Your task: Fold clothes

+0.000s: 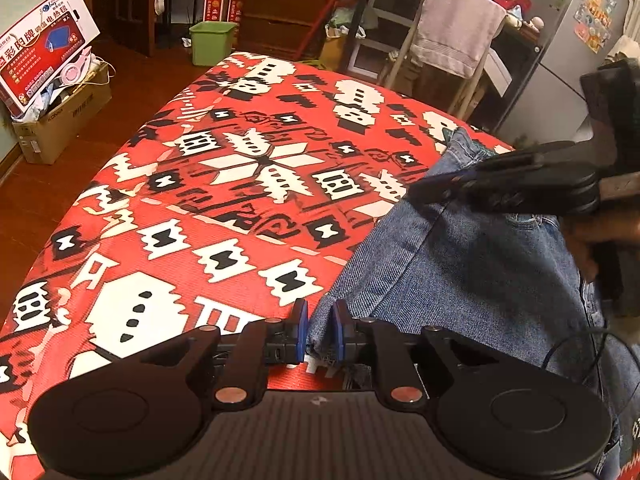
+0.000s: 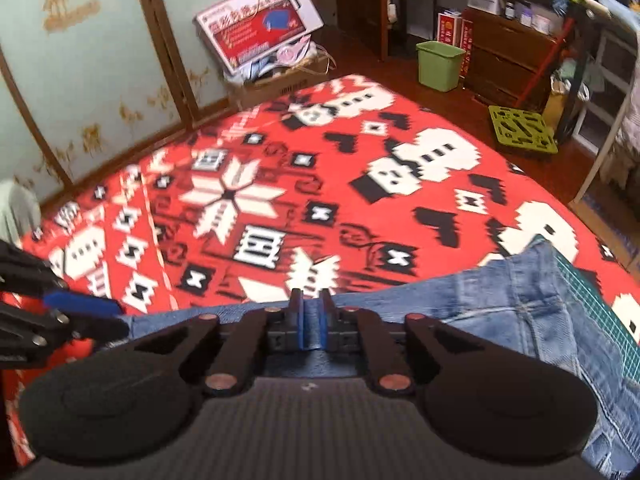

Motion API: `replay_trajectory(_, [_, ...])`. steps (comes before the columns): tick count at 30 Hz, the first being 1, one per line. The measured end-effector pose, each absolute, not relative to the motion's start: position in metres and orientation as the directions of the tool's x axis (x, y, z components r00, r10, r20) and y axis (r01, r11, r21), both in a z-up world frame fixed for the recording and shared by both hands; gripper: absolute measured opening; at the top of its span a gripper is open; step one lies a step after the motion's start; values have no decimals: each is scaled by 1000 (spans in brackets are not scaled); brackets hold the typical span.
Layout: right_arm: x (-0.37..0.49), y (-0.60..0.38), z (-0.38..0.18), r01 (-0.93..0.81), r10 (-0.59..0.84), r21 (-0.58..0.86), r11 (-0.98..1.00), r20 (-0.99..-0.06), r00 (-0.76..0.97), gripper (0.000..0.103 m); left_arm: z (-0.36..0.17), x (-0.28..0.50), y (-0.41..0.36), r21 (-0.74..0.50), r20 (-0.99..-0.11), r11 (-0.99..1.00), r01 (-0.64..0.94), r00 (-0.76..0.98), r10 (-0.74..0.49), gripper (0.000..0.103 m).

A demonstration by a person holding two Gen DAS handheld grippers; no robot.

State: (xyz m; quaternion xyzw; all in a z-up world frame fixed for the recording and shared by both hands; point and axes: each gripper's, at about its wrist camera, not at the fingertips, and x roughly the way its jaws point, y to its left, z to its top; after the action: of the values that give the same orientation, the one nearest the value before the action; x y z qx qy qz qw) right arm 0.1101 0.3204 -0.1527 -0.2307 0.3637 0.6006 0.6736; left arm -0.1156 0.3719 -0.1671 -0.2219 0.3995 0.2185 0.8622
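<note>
Blue denim jeans (image 1: pixel 472 264) lie on the right part of a red, white and black patterned cloth (image 1: pixel 224 184). My left gripper (image 1: pixel 321 330) is shut on a corner of the denim, which shows between its blue pads. My right gripper (image 1: pixel 436 194) comes in from the right, its fingers closed on the jeans' upper edge. In the right wrist view the right gripper (image 2: pixel 311 322) pinches a fold of the jeans (image 2: pixel 512 304), and the left gripper (image 2: pixel 96 314) holds the same edge at the far left. A hand behind the right gripper is partly visible.
A green bin (image 1: pixel 211 42) and a wooden dresser (image 1: pixel 280 20) stand beyond the cloth's far end. A cardboard box (image 1: pixel 60 120) of clutter sits on the floor at left. A chair with a towel (image 1: pixel 456 28) and a fridge (image 1: pixel 580 40) are at the right. A green cutting mat (image 2: pixel 592 304) lies under the jeans.
</note>
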Motion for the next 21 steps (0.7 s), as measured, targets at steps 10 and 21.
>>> replay_trajectory(10, [121,321,-163,-986,630,70,152,-776,42,8,-168,-117,373,-215,-784,807,-550,590,193,15])
replay_trajectory(21, [164,322,-162,-972,633,22,235,-762,135,6,-168,-118,373,-221,-780,810,-543,597,187,15])
